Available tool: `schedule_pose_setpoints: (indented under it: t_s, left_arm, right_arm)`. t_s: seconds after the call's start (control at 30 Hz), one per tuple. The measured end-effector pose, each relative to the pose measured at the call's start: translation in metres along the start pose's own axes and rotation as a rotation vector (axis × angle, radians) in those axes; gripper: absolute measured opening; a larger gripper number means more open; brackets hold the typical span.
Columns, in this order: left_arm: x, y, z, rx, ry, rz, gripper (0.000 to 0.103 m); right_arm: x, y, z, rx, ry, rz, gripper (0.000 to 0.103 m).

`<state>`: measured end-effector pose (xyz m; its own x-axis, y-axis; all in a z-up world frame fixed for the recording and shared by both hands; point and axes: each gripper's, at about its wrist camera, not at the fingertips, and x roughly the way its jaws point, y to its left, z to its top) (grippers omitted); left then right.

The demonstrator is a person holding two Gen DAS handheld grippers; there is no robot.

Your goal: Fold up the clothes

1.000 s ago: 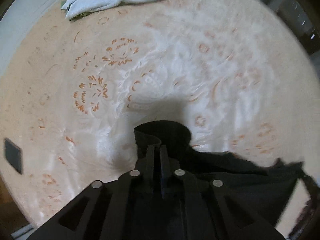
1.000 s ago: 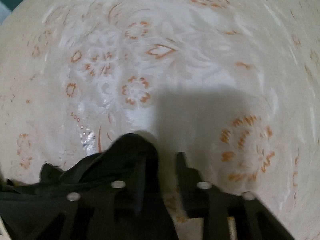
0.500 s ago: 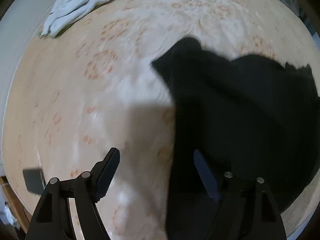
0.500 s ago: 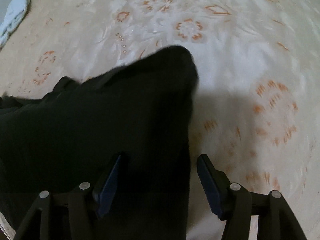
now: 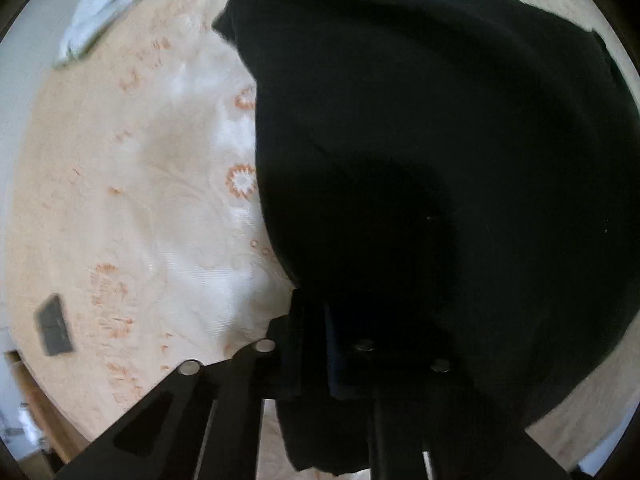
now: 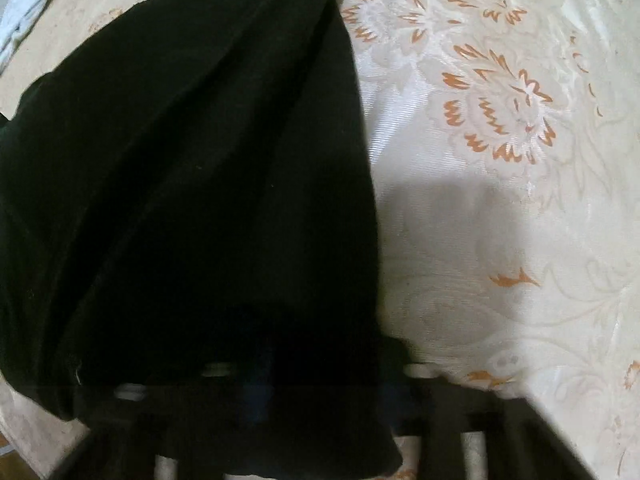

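Note:
A black garment [image 5: 440, 160] lies spread on the cream floral bed cover [image 5: 140, 200] and fills the right of the left wrist view. My left gripper [image 5: 316, 312] is shut on the garment's near left edge, and a strip of fabric hangs down between its fingers. In the right wrist view the same black garment [image 6: 200, 160] covers the left half. My right gripper [image 6: 320, 380] is blurred and dark at its near right edge. Its jaws are closing with the fabric between them and still stand a little apart.
A pale bluish-white cloth [image 5: 104, 12] lies bunched at the far left of the bed; the same pale cloth [image 6: 20, 16] shows small in the right wrist view. A small dark flat rectangle [image 5: 54, 330] rests near the bed's left edge, by a wooden edge [image 5: 44, 412].
Both grippers let the garment go and opened wide half a second ago. The garment now lies flat, the left gripper has shut on its near edge, and the right jaws have narrowed around it.

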<state>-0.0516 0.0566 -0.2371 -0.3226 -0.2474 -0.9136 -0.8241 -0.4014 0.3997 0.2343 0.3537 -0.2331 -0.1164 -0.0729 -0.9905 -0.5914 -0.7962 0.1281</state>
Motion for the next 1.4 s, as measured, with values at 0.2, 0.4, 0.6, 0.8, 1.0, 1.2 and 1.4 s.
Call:
schedule_pose_setpoints:
  t_s: [0.2,0.4,0.6,0.8,1.0,1.2,1.4]
  left_arm:
    - [-0.004,0.071,0.000,-0.255,0.000,0.075,0.003]
    - [0.004,0.074,-0.002,-0.282,0.050,0.035,0.009]
    - [-0.028,0.088,-0.035,-0.498,-0.034,-0.116,0.090]
    - [0.007,0.063,-0.045,-0.497,0.135,-0.170,0.028]
    - [-0.021,0.065,-0.046,-0.469,0.066,-0.169,0.005]
    - [0.007,0.060,-0.073,-0.453,0.239,-0.173,0.009]
    - [-0.010,0.075,-0.069,-0.477,0.234,-0.091,0.054]
  right_arm:
    - [-0.033,-0.022,-0.004,0.101,-0.092,-0.022,0.007]
    - [-0.004,-0.038,-0.018,0.207,0.000,0.094,0.019]
    - [-0.019,-0.054,-0.050,0.258,-0.039,0.132,0.071]
    - [0.003,-0.051,-0.065,0.319,0.006,0.239,0.029]
    - [-0.034,-0.030,-0.058,0.123,-0.028,0.202,0.008]
    - [-0.029,-0.056,-0.095,0.079,0.095,0.101,0.003]
    - [-0.024,-0.088,-0.111,0.237,0.119,0.095,0.023]
